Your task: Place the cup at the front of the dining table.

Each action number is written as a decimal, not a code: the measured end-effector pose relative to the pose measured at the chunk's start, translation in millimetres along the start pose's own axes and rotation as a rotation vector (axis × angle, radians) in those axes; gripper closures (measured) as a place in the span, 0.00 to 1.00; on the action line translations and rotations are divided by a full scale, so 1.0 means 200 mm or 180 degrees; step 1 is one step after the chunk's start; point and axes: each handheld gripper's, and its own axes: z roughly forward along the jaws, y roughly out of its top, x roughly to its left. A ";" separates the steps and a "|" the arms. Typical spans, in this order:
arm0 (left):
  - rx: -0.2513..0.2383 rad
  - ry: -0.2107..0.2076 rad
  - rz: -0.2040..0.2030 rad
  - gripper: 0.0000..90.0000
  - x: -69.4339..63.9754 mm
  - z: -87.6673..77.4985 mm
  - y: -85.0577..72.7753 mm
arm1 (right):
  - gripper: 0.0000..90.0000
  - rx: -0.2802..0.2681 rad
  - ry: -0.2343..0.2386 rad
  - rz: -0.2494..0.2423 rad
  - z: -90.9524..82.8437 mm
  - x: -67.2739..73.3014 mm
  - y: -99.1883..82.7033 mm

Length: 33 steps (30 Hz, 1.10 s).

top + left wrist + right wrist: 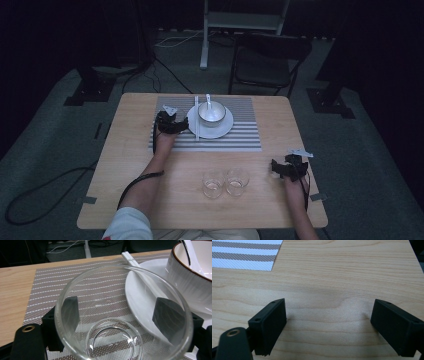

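Observation:
A clear glass [113,341] stands upright between my left gripper's [117,312] jaws, which press its sides; I look down into it. In the high view my left gripper [170,122] is over the striped placemat [240,135], just left of the white plate [220,132]. A white bowl [212,114] with a spoon [208,102] sits on that plate, and white chopsticks [196,120] lie along the plate's left side. My right gripper [282,167] is open over bare wood near the table's right front, with nothing between its jaws [329,315].
Two more clear glasses [213,183] [236,181] stand side by side near the front middle of the wooden table [125,190]. A dark chair [267,60] stands beyond the far edge. Cables run over the floor at the left.

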 end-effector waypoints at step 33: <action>0.0156 -0.0334 -0.0021 0.03 0.03 -0.14 -0.08 | 0.14 0.0000 -0.0004 0.0000 0.00 0.00 0.00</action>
